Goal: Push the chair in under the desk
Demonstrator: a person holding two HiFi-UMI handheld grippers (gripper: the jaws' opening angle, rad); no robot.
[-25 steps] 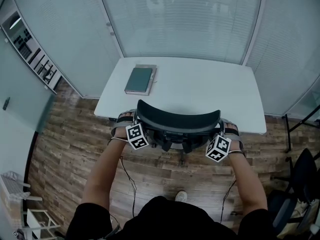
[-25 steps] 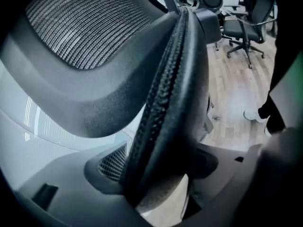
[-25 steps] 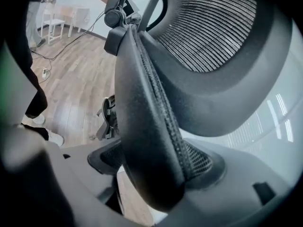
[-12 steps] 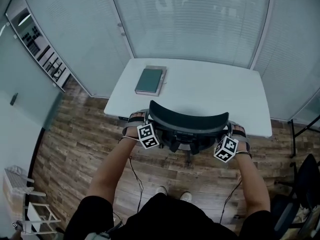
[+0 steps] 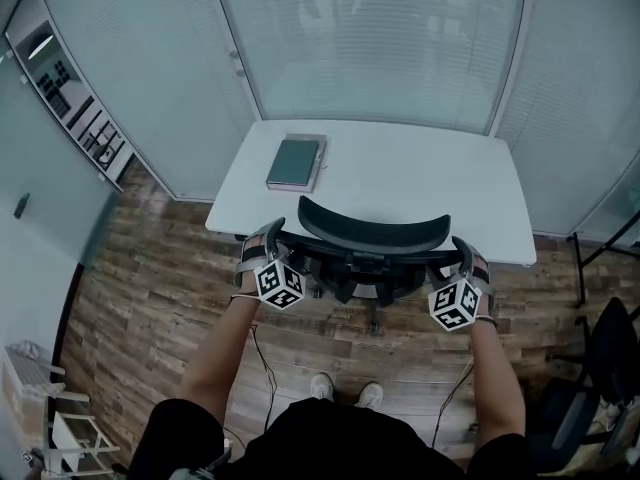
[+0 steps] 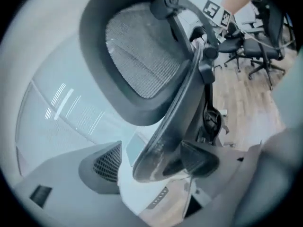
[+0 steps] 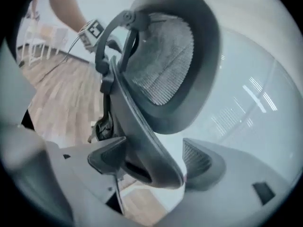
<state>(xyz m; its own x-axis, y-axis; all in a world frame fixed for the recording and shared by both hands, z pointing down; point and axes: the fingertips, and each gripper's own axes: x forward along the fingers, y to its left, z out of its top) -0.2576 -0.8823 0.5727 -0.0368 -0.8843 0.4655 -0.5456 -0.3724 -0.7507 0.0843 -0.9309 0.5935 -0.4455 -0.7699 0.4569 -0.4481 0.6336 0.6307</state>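
A black mesh-backed chair (image 5: 372, 236) stands at the front edge of the white desk (image 5: 420, 183), its seat hidden beneath the backrest. My left gripper (image 5: 268, 251) straddles the backrest's left rim (image 6: 158, 148). Its jaws have just been opening: one pad (image 6: 199, 157) lies on the rim, while a gap shows before the other pad (image 6: 106, 162). My right gripper (image 5: 462, 266) sits at the backrest's right rim (image 7: 142, 145), and both of its pads (image 7: 108, 159) touch that rim.
A grey-green book (image 5: 293, 161) lies on the desk's far left. Glass walls enclose the desk on three sides. Another black chair (image 5: 600, 358) stands at the right, and a white rack (image 5: 70, 438) at the lower left. The floor is wood planks.
Both grippers have rolled and tilted at the sides of the backrest, their marker cubes now facing more upward. The chair stays at the desk's front edge.
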